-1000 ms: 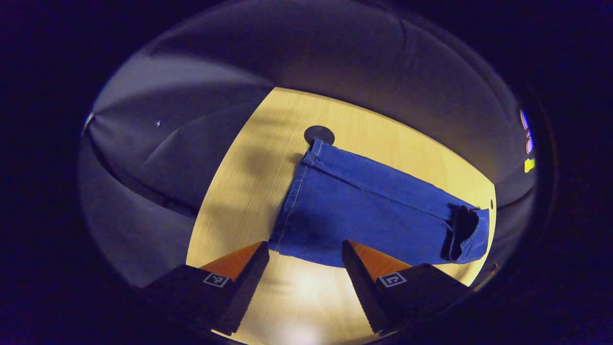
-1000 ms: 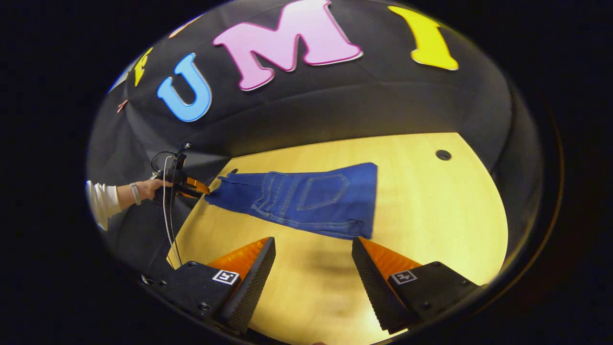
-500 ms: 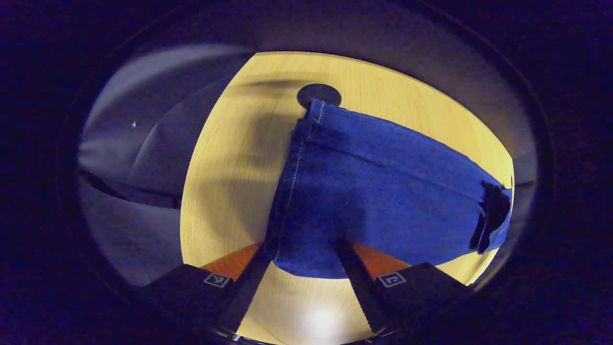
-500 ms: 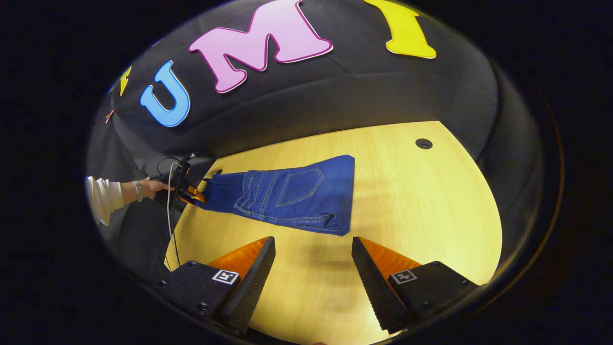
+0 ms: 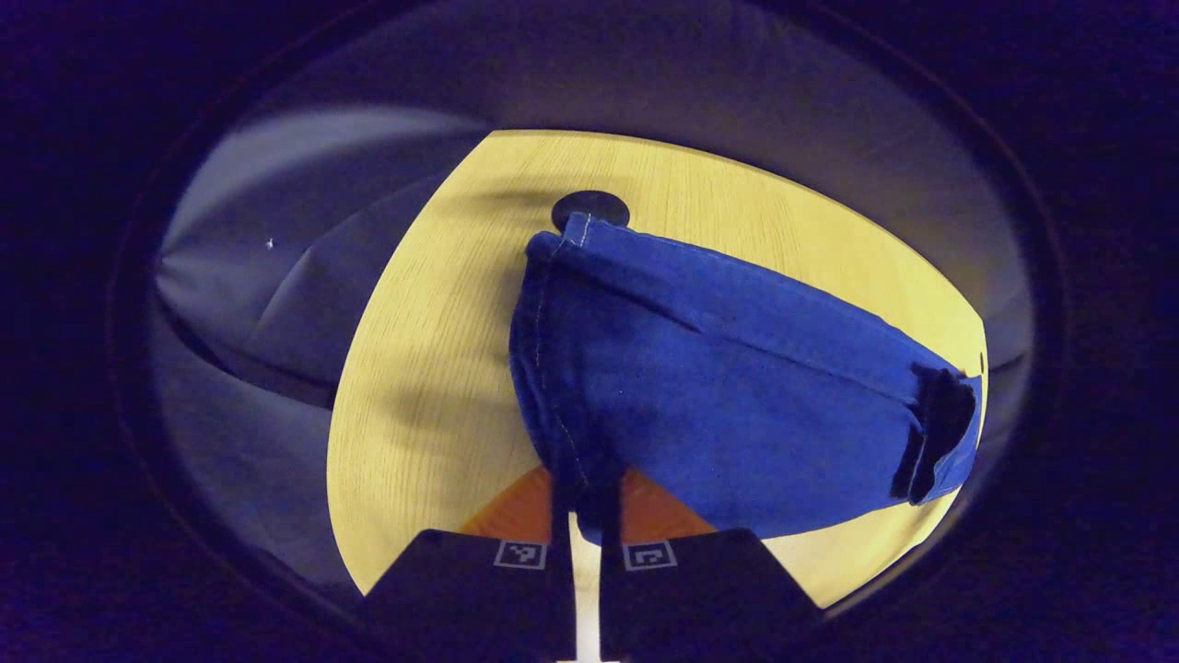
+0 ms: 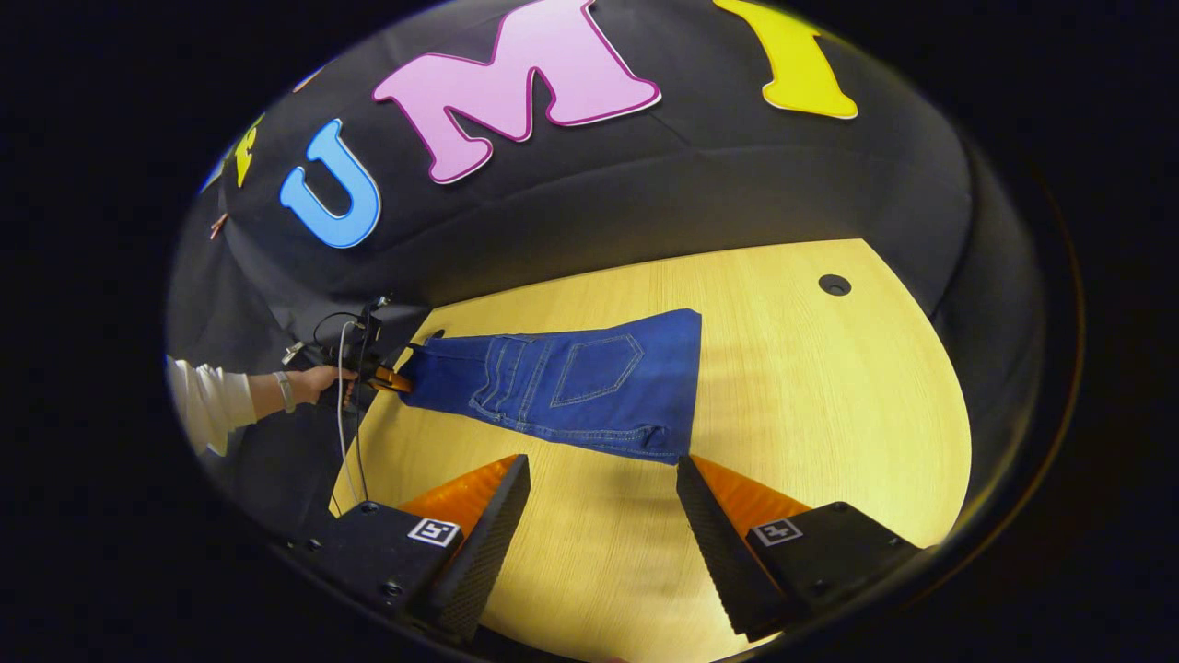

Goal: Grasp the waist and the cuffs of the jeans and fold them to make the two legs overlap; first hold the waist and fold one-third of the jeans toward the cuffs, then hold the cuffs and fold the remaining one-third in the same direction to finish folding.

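Note:
The blue jeans [image 6: 571, 382] lie flat on the wooden table [image 6: 811, 414], legs overlapped and a back pocket [image 6: 597, 368] facing up. My left gripper [image 5: 588, 493] is shut on the cuff end of the jeans [image 5: 737, 387], and the fabric bunches between its fingers. In the right gripper view that left gripper [image 6: 385, 378] sits at the jeans' far left end, held by a hand [image 6: 318, 379] in a white sleeve. My right gripper [image 6: 603, 516] stands open over bare table, just short of the waist corner [image 6: 671, 449], with nothing between its fingers.
A round black hole [image 6: 834, 284] sits in the tabletop at the far right, and another hole [image 5: 589, 207] lies just beyond the cuff hem. A cable [image 6: 343, 424] hangs from the left gripper over the table's left edge. The black cloth wall rings the table.
My left gripper moved forward onto the cuff end and went from open to shut on it, bunching the fabric. The right gripper stayed open, shifting only slightly near the waist.

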{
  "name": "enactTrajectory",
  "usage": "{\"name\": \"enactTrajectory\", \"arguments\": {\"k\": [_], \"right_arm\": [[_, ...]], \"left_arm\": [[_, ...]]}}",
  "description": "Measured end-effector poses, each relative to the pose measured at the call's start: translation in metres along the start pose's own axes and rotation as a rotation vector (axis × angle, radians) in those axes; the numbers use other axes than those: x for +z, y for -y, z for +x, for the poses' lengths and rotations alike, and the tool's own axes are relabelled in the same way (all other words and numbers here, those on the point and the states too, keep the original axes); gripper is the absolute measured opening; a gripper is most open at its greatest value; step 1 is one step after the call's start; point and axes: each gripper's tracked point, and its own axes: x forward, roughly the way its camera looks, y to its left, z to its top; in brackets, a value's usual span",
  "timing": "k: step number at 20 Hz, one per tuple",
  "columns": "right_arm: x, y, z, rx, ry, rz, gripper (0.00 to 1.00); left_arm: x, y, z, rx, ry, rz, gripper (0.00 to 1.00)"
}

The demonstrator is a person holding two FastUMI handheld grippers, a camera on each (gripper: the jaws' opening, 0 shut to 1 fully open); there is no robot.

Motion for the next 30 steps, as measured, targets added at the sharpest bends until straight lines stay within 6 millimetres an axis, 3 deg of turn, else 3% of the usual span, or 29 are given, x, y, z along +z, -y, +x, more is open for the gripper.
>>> {"name": "enactTrajectory", "arguments": {"k": [3,6,8,11,14,17,19,21,23,26,27,29,30], "right_arm": [[0.010,0.006,-0.010,-0.010,0.031,0.008,0.98],[0.014,0.012,-0.016,-0.018,0.052,0.010,0.98],[0.016,0.011,-0.019,-0.012,0.064,0.014,0.98],[0.020,0.004,-0.027,0.006,0.085,0.018,0.98],[0.020,0.005,-0.038,0.008,0.101,-0.001,0.98],[0.020,0.012,-0.055,-0.015,0.122,-0.033,0.98],[0.014,0.019,-0.066,-0.024,0.136,-0.045,0.98],[0.005,0.023,-0.075,-0.024,0.135,-0.059,0.98],[-0.003,0.032,-0.080,-0.037,0.127,-0.074,0.98],[-0.010,0.036,-0.079,-0.009,0.118,-0.040,0.98],[-0.012,0.041,-0.077,-0.012,0.114,-0.047,0.98],[-0.008,0.048,-0.071,-0.004,0.110,-0.063,0.98],[-0.005,0.048,-0.066,0.015,0.110,-0.060,0.98]], "left_arm": [[0.017,0.030,-0.027,-0.111,0.084,-0.011,0.08],[0.041,0.062,-0.088,-0.238,0.203,0.040,0.07],[0.048,0.091,-0.139,-0.324,0.278,0.088,0.07],[0.045,0.160,-0.218,-0.424,0.374,0.235,0.07],[0.035,0.240,-0.262,-0.531,0.427,0.362,0.07],[0.003,0.314,-0.255,-0.568,0.386,0.456,0.07],[-0.022,0.351,-0.221,-0.550,0.359,0.515,0.07],[-0.045,0.375,-0.176,-0.473,0.322,0.572,0.07],[-0.069,0.383,-0.130,-0.392,0.247,0.598,0.09],[-0.107,0.369,-0.064,-0.308,0.095,0.592,0.14],[-0.113,0.367,-0.053,-0.297,0.085,0.594,0.17],[-0.115,0.374,-0.050,-0.279,0.111,0.604,0.23],[-0.114,0.375,-0.052,-0.280,0.122,0.613,0.36]]}}
